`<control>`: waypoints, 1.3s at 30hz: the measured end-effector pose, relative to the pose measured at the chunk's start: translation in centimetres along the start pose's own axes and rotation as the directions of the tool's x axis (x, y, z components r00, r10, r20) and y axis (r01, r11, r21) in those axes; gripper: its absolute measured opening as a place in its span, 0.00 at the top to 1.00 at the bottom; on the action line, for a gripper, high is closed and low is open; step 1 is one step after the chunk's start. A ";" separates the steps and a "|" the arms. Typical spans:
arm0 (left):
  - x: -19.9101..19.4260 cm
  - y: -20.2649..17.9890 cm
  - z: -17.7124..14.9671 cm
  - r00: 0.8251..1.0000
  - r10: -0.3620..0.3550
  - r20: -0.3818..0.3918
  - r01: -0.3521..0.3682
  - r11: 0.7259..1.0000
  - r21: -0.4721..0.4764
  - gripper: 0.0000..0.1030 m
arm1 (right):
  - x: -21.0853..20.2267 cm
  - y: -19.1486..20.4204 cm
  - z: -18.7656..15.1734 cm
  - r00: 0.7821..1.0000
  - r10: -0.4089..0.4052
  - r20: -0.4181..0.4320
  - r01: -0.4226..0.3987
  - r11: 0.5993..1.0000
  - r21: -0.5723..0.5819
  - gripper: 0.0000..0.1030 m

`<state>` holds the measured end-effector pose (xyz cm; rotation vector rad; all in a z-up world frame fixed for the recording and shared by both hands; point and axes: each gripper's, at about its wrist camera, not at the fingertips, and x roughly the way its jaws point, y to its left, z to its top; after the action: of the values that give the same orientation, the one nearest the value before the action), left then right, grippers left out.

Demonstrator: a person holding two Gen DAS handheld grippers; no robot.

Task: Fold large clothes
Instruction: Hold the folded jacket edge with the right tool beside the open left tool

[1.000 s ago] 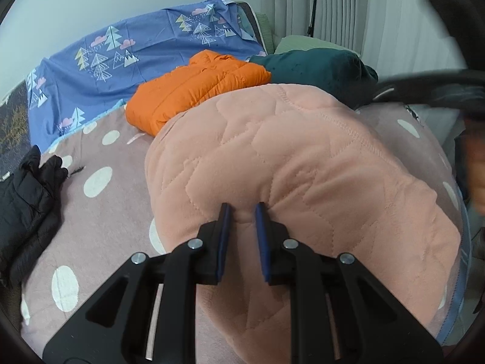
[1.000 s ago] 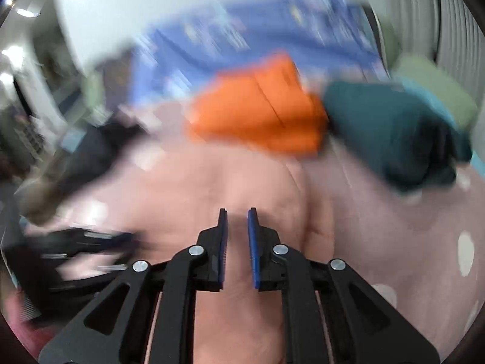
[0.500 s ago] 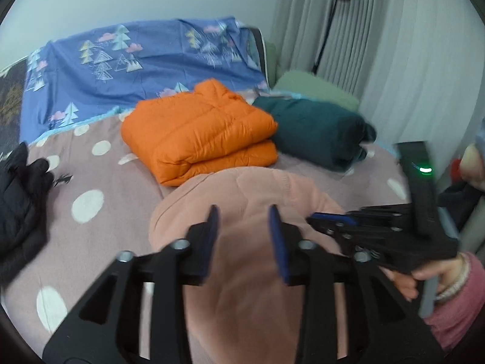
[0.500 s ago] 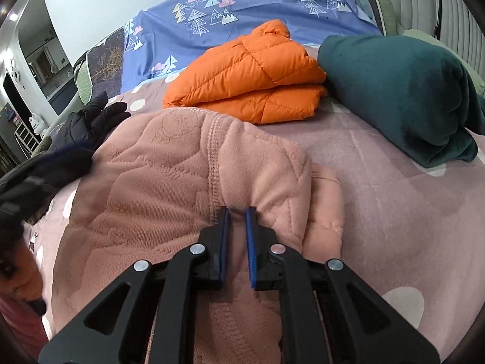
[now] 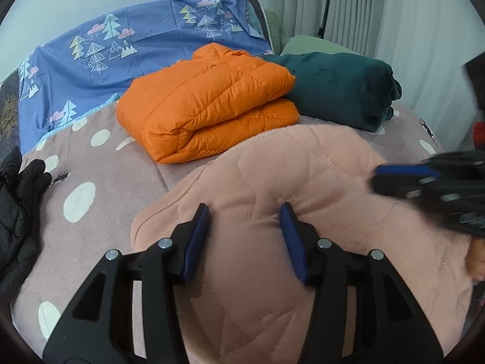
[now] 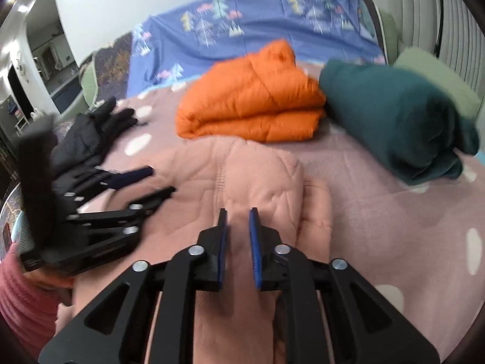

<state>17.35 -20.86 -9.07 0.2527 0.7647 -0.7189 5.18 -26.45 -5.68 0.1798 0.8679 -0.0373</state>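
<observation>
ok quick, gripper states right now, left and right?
Left gripper: open, jaws just widened, over the pink quilted garment, not clamping it.
Right gripper: just opened a little, garment released.

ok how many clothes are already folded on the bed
2 look finished: orange puffer jacket mid-bed, dark green garment touching its right side. Pink garment in front and black one at left aren't counted.

1. Pink quilted garment (image 5: 303,212): near end cut off at 6 o'clock in both views; its underside is hidden.
2. Right gripper (image 5: 424,188) at 3 o'clock of the left view: motion-blurred, fingers indistinct.
3. Black jacket (image 5: 15,212) cropped at 9 o'clock.
4. Teal bundle (image 6: 394,115): smeared, garment type unreadable.
</observation>
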 end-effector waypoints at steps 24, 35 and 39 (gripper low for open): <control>-1.6 -0.8 0.0 0.988 -0.150 0.020 0.151 0.986 -0.066 0.55 | 3.0 -4.0 -4.7 0.986 0.135 -0.100 -0.109 0.968 0.228 0.42; -0.9 -2.3 0.0 0.999 -0.039 -0.002 0.039 0.998 0.039 0.53 | -3.3 -2.2 -4.7 1.000 0.016 0.018 -0.019 0.982 0.188 0.48; -1.2 -2.5 0.0 1.000 -0.030 -0.001 0.030 0.999 0.040 0.54 | -6.7 1.2 -7.0 0.997 0.024 0.073 -0.027 0.999 0.042 0.62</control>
<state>15.13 -22.12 -8.11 0.2783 0.7564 -0.7631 -4.29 -24.32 -4.80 0.2289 0.7924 -0.0387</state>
